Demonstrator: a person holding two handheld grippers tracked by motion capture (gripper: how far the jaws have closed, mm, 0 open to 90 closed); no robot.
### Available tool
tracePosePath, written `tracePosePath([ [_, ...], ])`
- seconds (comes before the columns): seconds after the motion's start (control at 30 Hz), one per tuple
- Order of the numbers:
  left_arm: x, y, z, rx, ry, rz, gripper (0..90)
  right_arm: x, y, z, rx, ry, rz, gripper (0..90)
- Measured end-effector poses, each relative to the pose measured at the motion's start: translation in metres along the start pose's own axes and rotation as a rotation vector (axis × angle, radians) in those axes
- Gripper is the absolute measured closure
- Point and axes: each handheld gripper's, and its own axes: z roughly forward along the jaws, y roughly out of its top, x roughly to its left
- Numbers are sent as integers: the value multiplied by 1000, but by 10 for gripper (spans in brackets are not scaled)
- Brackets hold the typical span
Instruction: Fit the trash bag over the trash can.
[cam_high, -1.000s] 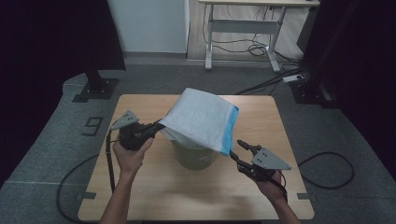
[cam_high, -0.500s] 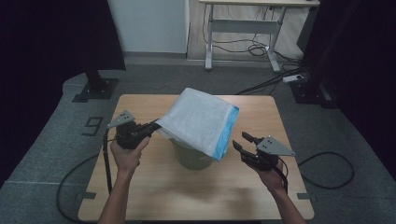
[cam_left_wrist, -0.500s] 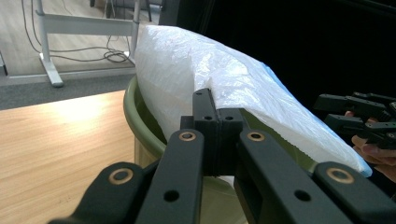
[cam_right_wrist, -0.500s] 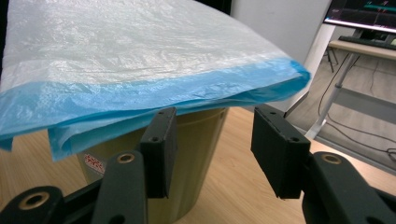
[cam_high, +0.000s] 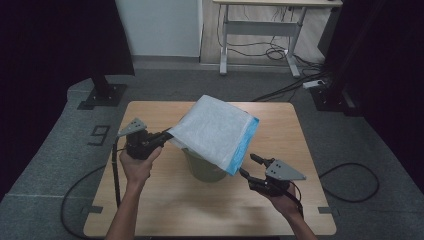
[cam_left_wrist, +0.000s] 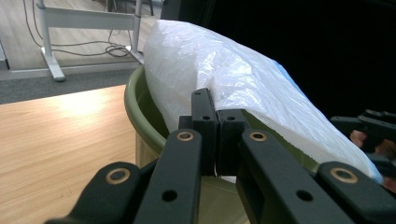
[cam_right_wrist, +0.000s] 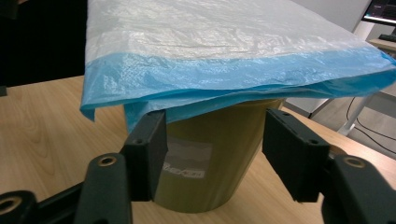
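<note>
1. Bag (cam_high: 215, 131) — a white plastic liner with a blue band along one edge — lay spread flat and tilted over the green bin (cam_high: 202, 167), which stood upright near the middle of the wooden surface (cam_high: 165, 200).
2. Left tool (cam_high: 162, 137) was clamped on the bag's white corner at the bin's left side; in the left gripper view its jaws were pressed together with the plastic pinched between them, just above the bin's rim (cam_left_wrist: 140, 121).
3. Right tool (cam_high: 250, 165) hovered just beside the bin's right side, below the blue edge (cam_right_wrist: 233, 79) of the bag — its jaws stood wide apart and gripped nothing.
4. In the right gripper view, the bin's wall with a pale label (cam_right_wrist: 187, 163) sat between the spread jaws, and the blue band hung just above them without touching.
5. Blue edge overhung the bin's rim towards the person's right hand (cam_high: 285, 197).
</note>
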Motion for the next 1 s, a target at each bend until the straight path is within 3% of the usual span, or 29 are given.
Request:
tracePosePath([
  [0.1,-2,0,2,4,2,-2,881,4,2,-3,-2,-5,-8,343],
  [0.27,-4,0,4,4,16,-6,883,13,10,-9,-12,36,-19,311],
  [0.53,-11,0,11,4,88,-11,895,19,16,-19,1,77,-25,286],
  [0.73,-16,0,21,15,85,-16,895,27,22,-21,-20,108,0,250],
  [1.0,-21,2,27,22,72,-22,895,39,24,-1,17,83,2,214],
])
